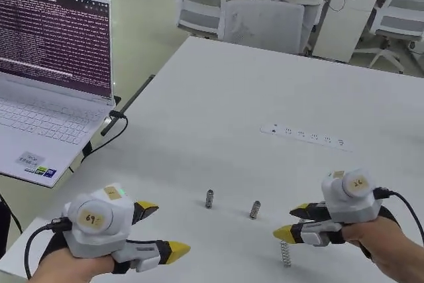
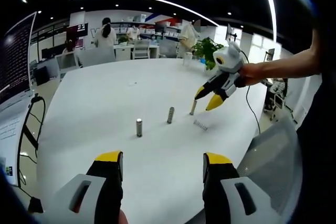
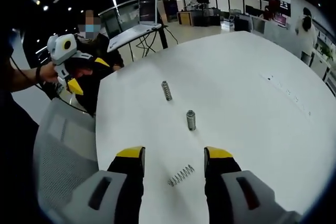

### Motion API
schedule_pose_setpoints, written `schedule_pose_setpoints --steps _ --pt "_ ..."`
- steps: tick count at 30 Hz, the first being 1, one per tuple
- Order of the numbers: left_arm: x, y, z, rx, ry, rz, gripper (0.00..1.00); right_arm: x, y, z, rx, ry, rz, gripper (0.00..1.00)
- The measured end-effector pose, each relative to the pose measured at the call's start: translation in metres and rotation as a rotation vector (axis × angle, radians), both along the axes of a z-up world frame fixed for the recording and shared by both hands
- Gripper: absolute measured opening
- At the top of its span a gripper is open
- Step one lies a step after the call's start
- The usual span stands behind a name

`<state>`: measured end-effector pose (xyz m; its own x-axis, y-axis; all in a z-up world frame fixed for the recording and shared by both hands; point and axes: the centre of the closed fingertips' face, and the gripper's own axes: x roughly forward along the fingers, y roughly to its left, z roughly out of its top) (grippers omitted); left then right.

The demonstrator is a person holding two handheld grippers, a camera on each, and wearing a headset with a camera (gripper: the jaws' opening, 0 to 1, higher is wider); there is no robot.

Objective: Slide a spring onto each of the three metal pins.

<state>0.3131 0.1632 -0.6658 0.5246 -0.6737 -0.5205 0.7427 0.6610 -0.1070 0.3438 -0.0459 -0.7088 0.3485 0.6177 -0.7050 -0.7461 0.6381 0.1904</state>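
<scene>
**Both grippers wide open, one spring lying loose on the table**

Here's the head view. The big white table (image 1: 265,91) takes up most of the frame. An open laptop (image 1: 53,64) sits at the upper left, its screen packed with lines of text, and grey office chairs (image 1: 262,24) line the top edge.

The left gripper (image 1: 164,228) is down in the lower left corner. Its yellow-tipped jaws are spread wide with nothing between them, and its own view confirms that: there's a broad stretch of bare table between the two tips.

The right gripper (image 1: 290,221) is in the lower right corner. Its jaws are parted too and hold nothing, with the tips pointing toward the middle of the frame.

A long white power strip (image 1: 305,136) lies flat on the table, right of centre, well above the grippers.

Now the small stuff. Two upright springs stand in the lower middle of the frame between the grippers, one (image 1: 209,199) to the left and one (image 1: 255,210) just to its right, close together but apart. I can't make out their pins at this size.

The loose spring (image 1: 285,253) lies flat on the table just below the right gripper's tips. In the right gripper view it sits low in the frame, in the gap between the two jaws, and neither jaw touches it.
</scene>
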Motion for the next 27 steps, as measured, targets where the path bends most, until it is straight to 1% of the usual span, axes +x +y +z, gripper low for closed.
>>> schedule_pose_setpoints --steps 2,3,7,12,15,19,23,27 --pt "0.0 -0.001 0.0 -0.001 0.001 -0.002 0.57 -0.003 -0.002 0.001 0.009 -0.004 -0.008 0.46" --pt "0.0 -0.002 0.0 -0.001 0.001 -0.004 0.57 -0.004 -0.003 0.003 0.016 -0.015 -0.018 0.47" --pt "0.0 -0.003 -0.001 -0.001 0.002 -0.008 0.57 -0.007 -0.007 0.008 0.037 -0.031 -0.046 0.48" --pt "0.0 -0.005 -0.002 -0.002 0.003 -0.012 0.57 -0.009 -0.014 0.011 0.042 -0.047 -0.072 0.5" --pt "-0.001 -0.007 -0.003 -0.001 0.006 -0.016 0.57 -0.011 -0.021 0.016 0.05 -0.064 -0.105 0.52" --pt "-0.001 -0.008 -0.005 -0.001 0.01 -0.022 0.57 -0.016 -0.027 0.022 0.064 -0.081 -0.135 0.54" --pt "0.001 -0.009 -0.004 -0.002 0.009 -0.025 0.57 -0.022 -0.033 0.023 0.059 -0.092 -0.154 0.55" --pt "0.003 -0.01 -0.004 -0.001 0.008 -0.026 0.57 -0.027 -0.038 0.026 0.069 -0.102 -0.172 0.57"
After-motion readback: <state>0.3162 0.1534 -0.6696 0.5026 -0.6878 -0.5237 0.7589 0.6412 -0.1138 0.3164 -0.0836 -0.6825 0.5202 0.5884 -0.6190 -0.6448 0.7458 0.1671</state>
